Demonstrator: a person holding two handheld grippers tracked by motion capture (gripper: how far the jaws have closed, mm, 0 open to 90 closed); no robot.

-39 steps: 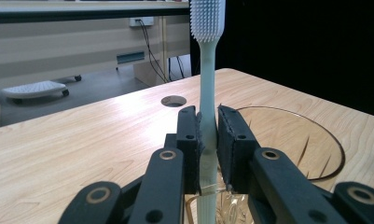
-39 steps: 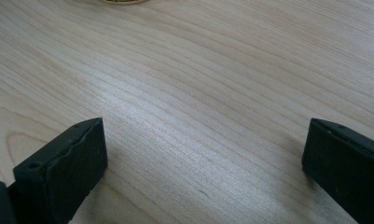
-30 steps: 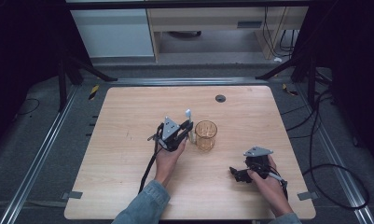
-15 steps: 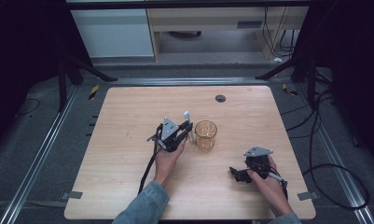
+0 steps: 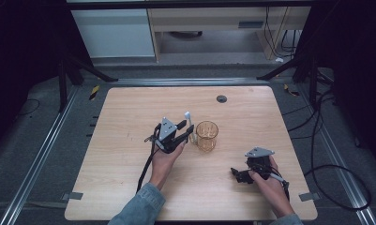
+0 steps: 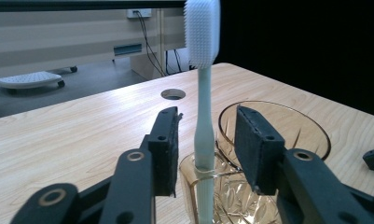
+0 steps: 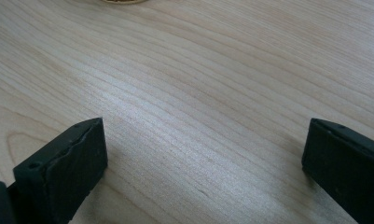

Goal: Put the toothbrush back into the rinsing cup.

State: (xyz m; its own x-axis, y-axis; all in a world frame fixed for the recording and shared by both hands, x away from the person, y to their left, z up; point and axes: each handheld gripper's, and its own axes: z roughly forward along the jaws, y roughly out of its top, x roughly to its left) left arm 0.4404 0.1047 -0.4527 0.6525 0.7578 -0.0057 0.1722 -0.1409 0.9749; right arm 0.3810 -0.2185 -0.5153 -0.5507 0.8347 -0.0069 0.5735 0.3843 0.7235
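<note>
Since a second ago, left gripper (image 6: 205,154) jaws have just been opening off the toothbrush (image 6: 203,93), upright in a small holder beside the glass (image 5: 207,135); right gripper (image 5: 239,174) rests wide apart on the table (image 5: 120,117).

One toothbrush (image 6: 202,93), two amber glass cups (image 5: 207,135) — two tongs (image 5: 185,132).
</note>
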